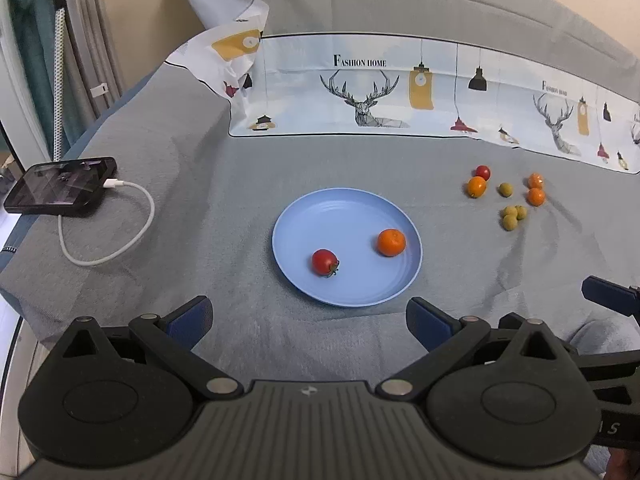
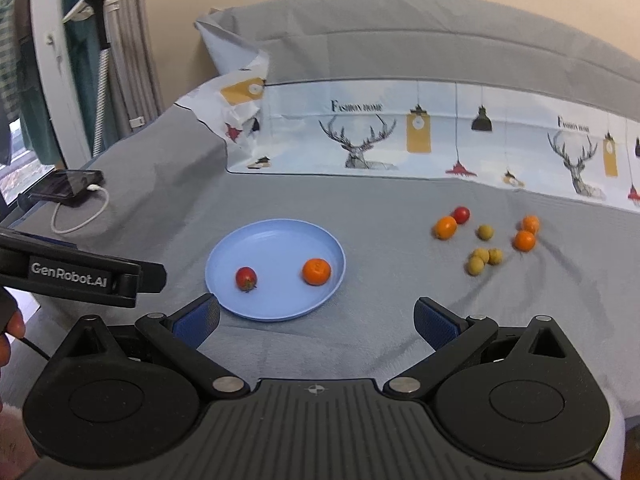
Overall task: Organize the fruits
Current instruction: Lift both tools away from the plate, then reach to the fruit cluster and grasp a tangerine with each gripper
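Note:
A blue plate (image 1: 304,216) (image 2: 276,236) lies on the grey bedspread, holding a red cherry tomato (image 1: 325,262) (image 2: 245,278) and a small orange (image 1: 391,242) (image 2: 317,271). To its right on the cloth sits a loose cluster: another tomato (image 1: 483,172) (image 2: 461,214), three small oranges (image 1: 476,187) (image 2: 445,227) and several olive-green fruits (image 1: 512,216) (image 2: 482,260). My left gripper (image 1: 310,320) hangs open in front of the plate's near rim. My right gripper (image 2: 316,320) is open too, near the plate's near right edge. Both hold nothing.
A phone (image 1: 60,190) (image 2: 66,185) with a white charging cable (image 1: 116,232) lies at the far left edge. A printed pillowcase (image 1: 400,92) (image 2: 420,136) stretches along the back. The left gripper's body (image 2: 76,276) juts in at the right wrist view's left, a hand (image 2: 8,336) below it.

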Motion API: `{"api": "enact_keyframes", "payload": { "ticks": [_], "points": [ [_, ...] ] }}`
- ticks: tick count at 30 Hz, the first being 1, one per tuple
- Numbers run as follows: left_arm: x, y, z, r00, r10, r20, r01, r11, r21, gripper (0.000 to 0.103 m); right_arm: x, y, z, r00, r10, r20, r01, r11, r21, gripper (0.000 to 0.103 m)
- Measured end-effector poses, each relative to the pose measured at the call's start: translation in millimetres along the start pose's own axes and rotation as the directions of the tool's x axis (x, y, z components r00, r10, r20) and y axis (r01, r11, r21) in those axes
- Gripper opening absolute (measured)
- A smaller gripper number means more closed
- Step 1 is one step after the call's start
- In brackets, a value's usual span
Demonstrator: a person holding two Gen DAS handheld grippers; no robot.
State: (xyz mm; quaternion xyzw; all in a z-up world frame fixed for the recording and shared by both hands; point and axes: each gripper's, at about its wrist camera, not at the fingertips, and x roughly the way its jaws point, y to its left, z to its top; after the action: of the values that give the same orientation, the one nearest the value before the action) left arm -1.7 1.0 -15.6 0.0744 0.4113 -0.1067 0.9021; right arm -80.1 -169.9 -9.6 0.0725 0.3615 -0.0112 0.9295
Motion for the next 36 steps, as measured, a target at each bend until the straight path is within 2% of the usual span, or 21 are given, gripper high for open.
{"api": "enact_keyframes", "payload": {
  "ticks": [8, 14, 18, 22, 26, 29, 32, 36],
  "points": [
    [22, -14, 20, 1.000, -0.010, -0.020, 0.010, 1.000, 0.005, 0.103, 18, -22, 2, 0.999, -0.039, -0.013, 0.039, 0.998, 0.050, 0.102],
    [45, -42, 46, 0.997, -0.065, -0.036, 0.066, 0.997, 0.033, 0.103, 33, -55, 7, 0.992, -0.129, 0.011, 0.127, 0.986, 0.107, 0.102],
    [71, -75, 65, 0.994, -0.085, -0.069, 0.090, 0.993, 0.072, 0.103, 52, -94, 7, 0.974, -0.227, 0.020, 0.221, 0.962, 0.162, 0.102],
    [106, -112, 85, 0.991, -0.092, -0.096, 0.103, 0.989, 0.110, 0.103, 80, -140, 6, 0.946, -0.324, 0.014, 0.315, 0.928, 0.200, 0.102],
    [154, -159, 110, 0.990, -0.092, -0.103, 0.108, 0.981, 0.162, 0.103, 118, -195, 14, 0.900, -0.434, 0.022, 0.415, 0.873, 0.256, 0.102],
    [197, -189, 127, 0.984, -0.120, -0.128, 0.139, 0.979, 0.151, 0.103, 160, -242, 24, 0.863, -0.505, 0.018, 0.480, 0.829, 0.286, 0.102],
    [241, -214, 140, 0.977, -0.136, -0.167, 0.157, 0.980, 0.119, 0.103, 201, -278, 29, 0.853, -0.522, -0.017, 0.500, 0.808, 0.312, 0.102],
    [290, -240, 152, 0.974, -0.121, -0.190, 0.148, 0.980, 0.135, 0.103, 250, -301, 32, 0.873, -0.484, -0.050, 0.475, 0.825, 0.307, 0.102]
  ]
}}
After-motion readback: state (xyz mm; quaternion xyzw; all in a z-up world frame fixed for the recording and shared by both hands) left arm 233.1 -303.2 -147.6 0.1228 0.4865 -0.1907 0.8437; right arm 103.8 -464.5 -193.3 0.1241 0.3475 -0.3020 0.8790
